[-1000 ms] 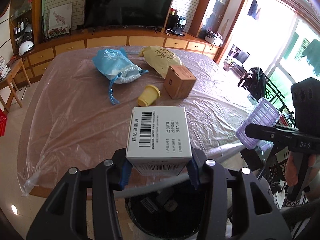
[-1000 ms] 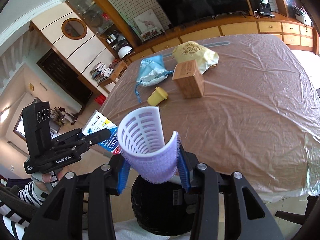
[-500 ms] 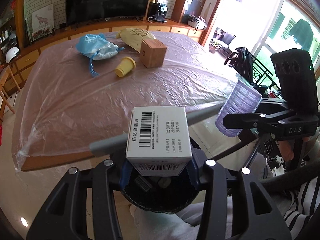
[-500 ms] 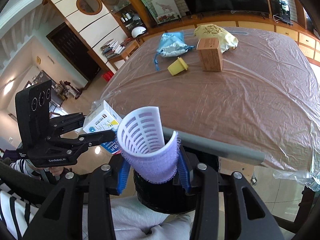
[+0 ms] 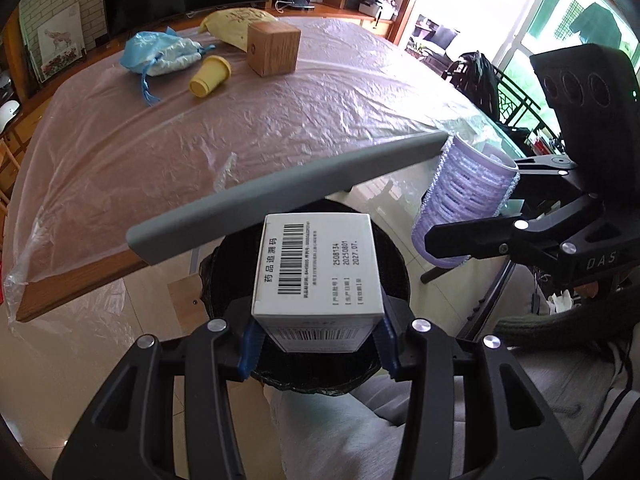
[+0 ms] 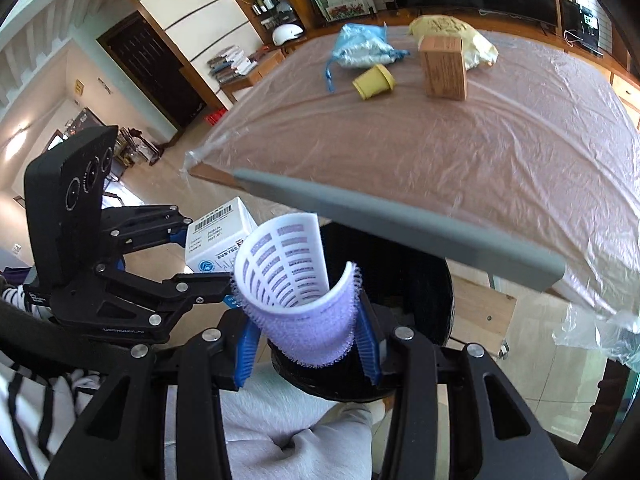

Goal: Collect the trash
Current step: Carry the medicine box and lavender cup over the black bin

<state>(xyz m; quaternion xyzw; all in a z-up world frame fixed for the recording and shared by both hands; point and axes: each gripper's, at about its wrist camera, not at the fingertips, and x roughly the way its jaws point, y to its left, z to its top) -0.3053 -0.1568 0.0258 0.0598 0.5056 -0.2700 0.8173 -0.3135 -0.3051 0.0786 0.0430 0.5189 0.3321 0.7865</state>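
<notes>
My left gripper is shut on a white medicine box with a barcode and holds it above a black trash bin by the table's near edge. My right gripper is shut on a purple hair roller and holds it over the same bin. The roller and right gripper show at the right in the left wrist view. The box and left gripper show at the left in the right wrist view.
On the plastic-covered table lie a blue drawstring bag, a yellow cup, a wooden box and a yellow pouch. A grey bar crosses above the bin. The person's lap is below.
Both grippers have drawn back from the table and lowered over the bin, still holding the box and roller. The bin now sits directly under them.
</notes>
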